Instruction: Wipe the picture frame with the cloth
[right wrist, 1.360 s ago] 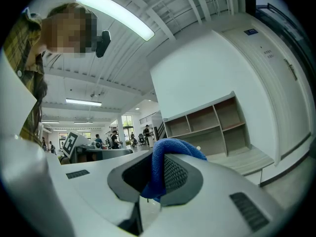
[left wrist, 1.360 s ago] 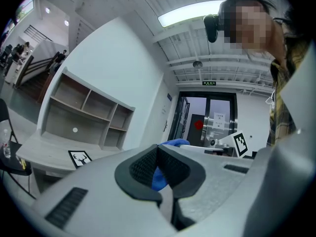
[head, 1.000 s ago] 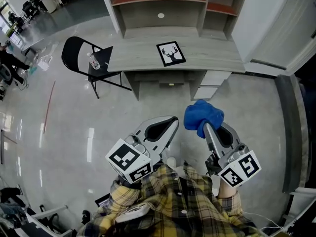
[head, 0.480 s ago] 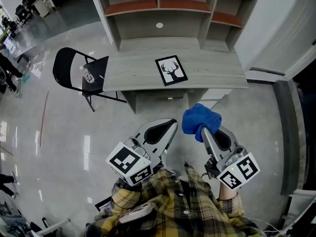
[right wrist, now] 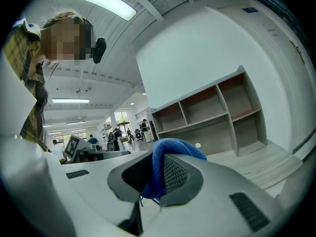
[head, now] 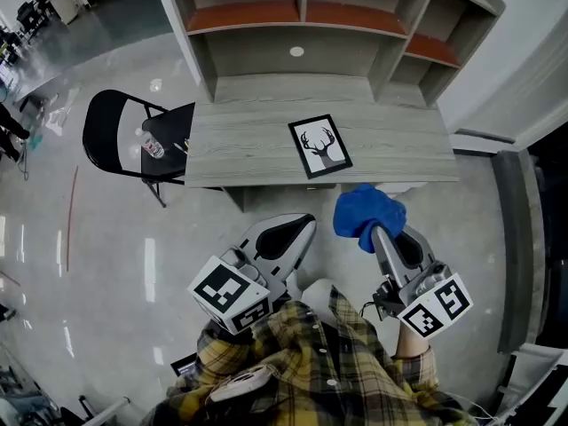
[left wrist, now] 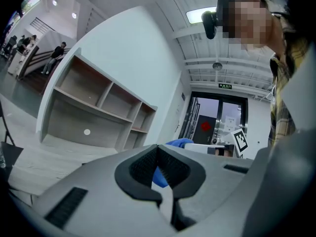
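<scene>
A black picture frame point(head: 320, 145) with a deer silhouette lies flat on the grey wooden desk point(head: 240, 140), near its front edge. My right gripper point(head: 371, 229) is shut on a bunched blue cloth point(head: 366, 213) point(right wrist: 163, 157), held just short of the desk's front edge, below and right of the frame. My left gripper point(head: 302, 224) hangs beside it, shut with nothing between its jaws. In the left gripper view the jaws point(left wrist: 158, 168) meet, and the blue cloth point(left wrist: 178, 142) shows beyond them.
An open shelf unit point(head: 302, 16) stands on the back of the desk. A black folding chair point(head: 124, 136) holding a plastic bottle point(head: 153, 144) stands at the desk's left end. A white wall and door point(head: 524, 69) are at the right. Shiny floor lies around me.
The desk and frame have come nearer in the head view as I walk toward them. Both grippers moved forward together, still shut, the cloth still held.
</scene>
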Available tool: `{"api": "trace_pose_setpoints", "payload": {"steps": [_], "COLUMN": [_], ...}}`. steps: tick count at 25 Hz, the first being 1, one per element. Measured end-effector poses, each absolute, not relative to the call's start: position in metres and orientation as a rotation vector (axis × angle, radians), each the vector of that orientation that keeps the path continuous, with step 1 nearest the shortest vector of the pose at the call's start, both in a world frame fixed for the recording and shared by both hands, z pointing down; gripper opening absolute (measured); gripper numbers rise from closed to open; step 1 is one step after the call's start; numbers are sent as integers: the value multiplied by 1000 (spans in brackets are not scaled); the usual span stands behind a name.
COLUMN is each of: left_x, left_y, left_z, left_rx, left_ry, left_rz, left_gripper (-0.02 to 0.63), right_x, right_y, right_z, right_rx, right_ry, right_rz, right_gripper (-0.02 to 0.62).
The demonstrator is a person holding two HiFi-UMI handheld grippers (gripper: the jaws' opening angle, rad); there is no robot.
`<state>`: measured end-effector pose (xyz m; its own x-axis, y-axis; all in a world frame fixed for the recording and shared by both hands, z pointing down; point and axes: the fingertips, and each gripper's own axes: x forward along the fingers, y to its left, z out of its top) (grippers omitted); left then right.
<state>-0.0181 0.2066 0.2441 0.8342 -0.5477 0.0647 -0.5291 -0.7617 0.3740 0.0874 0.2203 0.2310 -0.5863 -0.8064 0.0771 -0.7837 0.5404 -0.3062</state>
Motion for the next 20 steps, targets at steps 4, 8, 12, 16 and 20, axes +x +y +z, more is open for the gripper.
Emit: {"api": "trace_pose_setpoints", "payload": {"steps": [4, 8, 12, 16, 20], "left_x": [-30, -34, -36, -33, -23], "left_y": [183, 156, 122, 77, 25], "left_z": [260, 270, 275, 275, 270], "left_rx": [2587, 2553, 2532, 2517, 2520], "left_ry": [-822, -832, -866, -918, -969], "left_rz": [-53, -45, -41, -49, -54], "left_gripper": [6, 6, 6, 6, 6], "right_x": [87, 89, 88, 90, 96], "right_y": [199, 173, 136, 89, 34], "right_z": [243, 252, 259, 257, 254], "right_rx": [-1428, -1442, -1420, -1363, -1290], "right_ry": [2680, 2676, 2703, 2741, 2760], "right_rz": [-526, -574, -596, -584, -585], "right_gripper": [49, 49, 49, 49, 49]}}
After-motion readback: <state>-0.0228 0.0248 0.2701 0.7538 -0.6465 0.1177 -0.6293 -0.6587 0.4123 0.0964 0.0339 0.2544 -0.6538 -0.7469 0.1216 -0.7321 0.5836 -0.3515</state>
